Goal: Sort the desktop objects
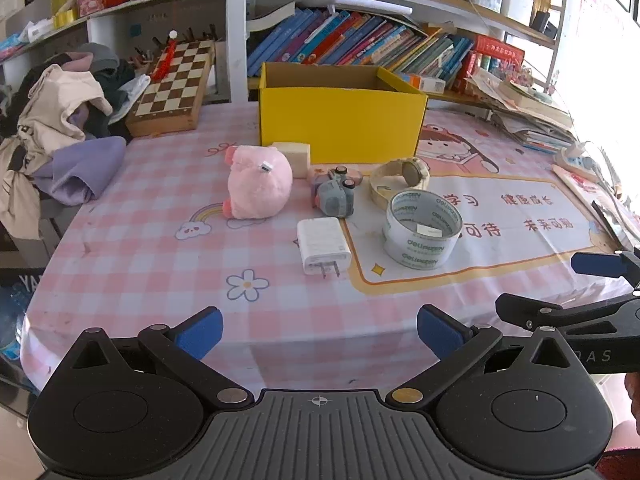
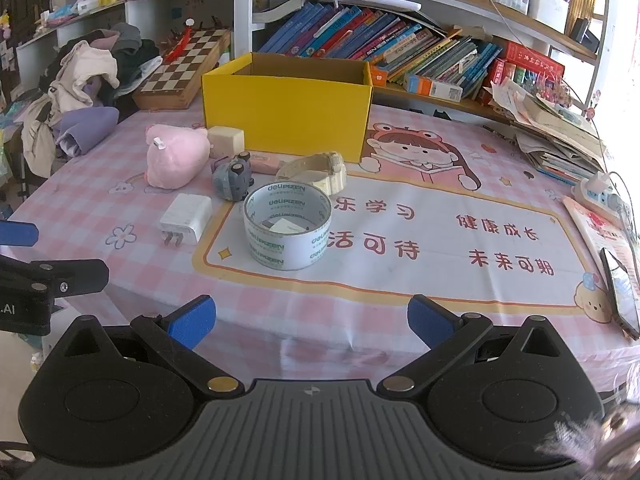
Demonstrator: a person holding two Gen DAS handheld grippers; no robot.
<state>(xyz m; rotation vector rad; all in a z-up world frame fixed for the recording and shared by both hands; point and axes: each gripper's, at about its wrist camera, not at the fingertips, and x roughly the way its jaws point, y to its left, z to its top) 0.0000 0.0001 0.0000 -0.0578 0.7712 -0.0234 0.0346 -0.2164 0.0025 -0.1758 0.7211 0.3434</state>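
An open yellow box (image 1: 340,128) (image 2: 286,114) stands at the back of the table. In front of it lie a pink plush pig (image 1: 258,184) (image 2: 174,156), a cream block (image 1: 294,156) (image 2: 226,140), a grey toy camera (image 1: 334,196) (image 2: 232,180), a cream watch (image 1: 400,178) (image 2: 320,170), a tape roll (image 1: 420,232) (image 2: 288,230) and a white charger (image 1: 323,245) (image 2: 187,218). My left gripper (image 1: 320,332) and right gripper (image 2: 312,320) both hover open over the table's near edge, well short of the objects, with nothing between their fingers.
A chessboard case (image 1: 174,88) and a heap of clothes (image 1: 60,120) sit at the back left. Bookshelves (image 2: 400,52) run behind the box. Stacked papers (image 2: 560,132), a power strip (image 2: 600,192) and a phone (image 2: 624,296) crowd the right side.
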